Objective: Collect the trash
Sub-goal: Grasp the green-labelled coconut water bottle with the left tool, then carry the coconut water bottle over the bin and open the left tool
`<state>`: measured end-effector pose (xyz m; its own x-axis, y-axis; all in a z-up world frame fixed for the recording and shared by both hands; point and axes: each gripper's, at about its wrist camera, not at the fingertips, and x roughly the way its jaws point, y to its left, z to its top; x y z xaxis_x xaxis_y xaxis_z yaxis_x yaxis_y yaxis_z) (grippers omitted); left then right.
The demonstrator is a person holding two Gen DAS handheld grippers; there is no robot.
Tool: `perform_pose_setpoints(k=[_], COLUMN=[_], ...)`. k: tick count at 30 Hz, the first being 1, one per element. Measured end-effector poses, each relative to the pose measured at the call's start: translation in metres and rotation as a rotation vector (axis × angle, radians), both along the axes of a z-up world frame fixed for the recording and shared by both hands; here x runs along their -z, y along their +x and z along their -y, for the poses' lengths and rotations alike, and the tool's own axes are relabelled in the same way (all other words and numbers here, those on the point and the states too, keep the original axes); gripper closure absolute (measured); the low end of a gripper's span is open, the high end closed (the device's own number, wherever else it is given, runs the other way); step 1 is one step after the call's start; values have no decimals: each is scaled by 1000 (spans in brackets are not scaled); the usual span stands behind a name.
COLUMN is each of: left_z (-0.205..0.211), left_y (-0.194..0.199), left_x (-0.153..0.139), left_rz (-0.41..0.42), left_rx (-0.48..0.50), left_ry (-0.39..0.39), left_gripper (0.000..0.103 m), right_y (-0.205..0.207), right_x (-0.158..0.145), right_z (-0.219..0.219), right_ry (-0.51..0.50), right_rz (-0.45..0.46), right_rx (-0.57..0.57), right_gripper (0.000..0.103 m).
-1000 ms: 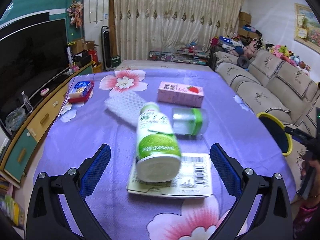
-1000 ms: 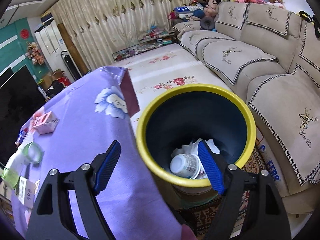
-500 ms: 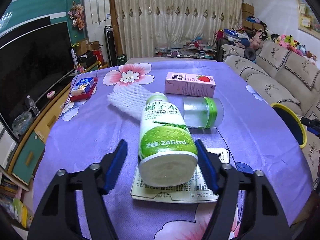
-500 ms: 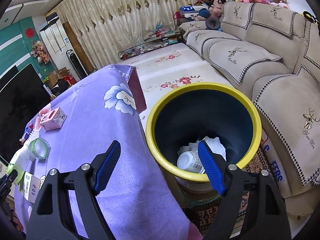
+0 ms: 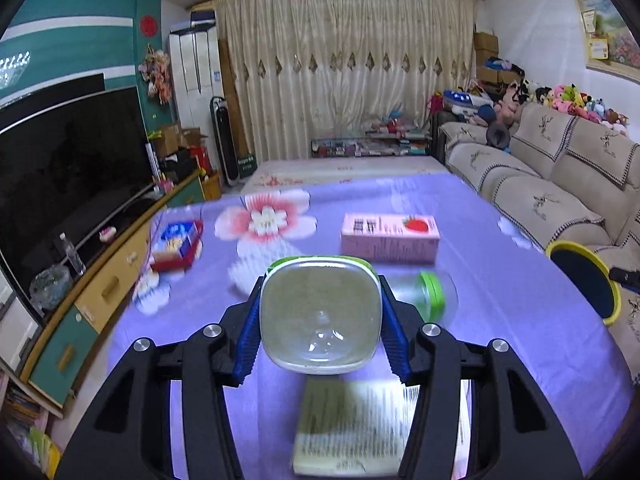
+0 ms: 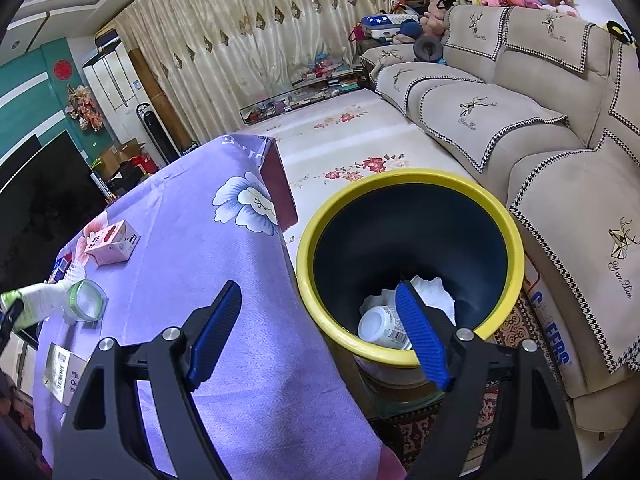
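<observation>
The purple-clothed table (image 5: pixel 500 320) fills your view, with the yellow-rimmed bin (image 6: pixel 408 178) standing just beside its edge, a white container and crumpled paper already inside. Your left gripper (image 5: pixel 320 320) has just been closing, and its blue pads now press both sides of the green-labelled drink bottle (image 5: pixel 320 316), base toward the camera, lifted clear of the flat paper packet (image 5: pixel 352 428) below. It looks like an empty plastic bottle: light, smooth and easily dented, so hold it mid-body and squeeze only firmly enough to stop slipping. Your right gripper (image 6: pixel 320 328) hangs over the bin's near rim, jaws wide apart, holding nothing. The pink carton (image 5: pixel 390 236) and clear jar (image 5: pixel 424 294) lie beyond on the cloth.
</observation>
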<state>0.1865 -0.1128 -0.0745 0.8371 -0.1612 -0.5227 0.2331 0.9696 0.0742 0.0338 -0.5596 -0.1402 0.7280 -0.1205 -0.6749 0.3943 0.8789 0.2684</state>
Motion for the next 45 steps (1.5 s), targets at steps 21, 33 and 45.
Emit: perform_pose_setpoints(k=[21, 33, 45], left_z=[13, 48, 183], left_y=[49, 12, -23], left_x=[-40, -86, -99], left_rz=[69, 102, 27], left_rx=[-5, 119, 473], left_ry=[-1, -23, -73], left_gripper=[51, 51, 51], right_y=[-3, -12, -52], right_x=[-2, -5, -11], right_z=[10, 20, 58], right_ry=[22, 41, -7], right_rz=[17, 48, 67], right_rx=[12, 23, 136], right_gripper=[28, 28, 28])
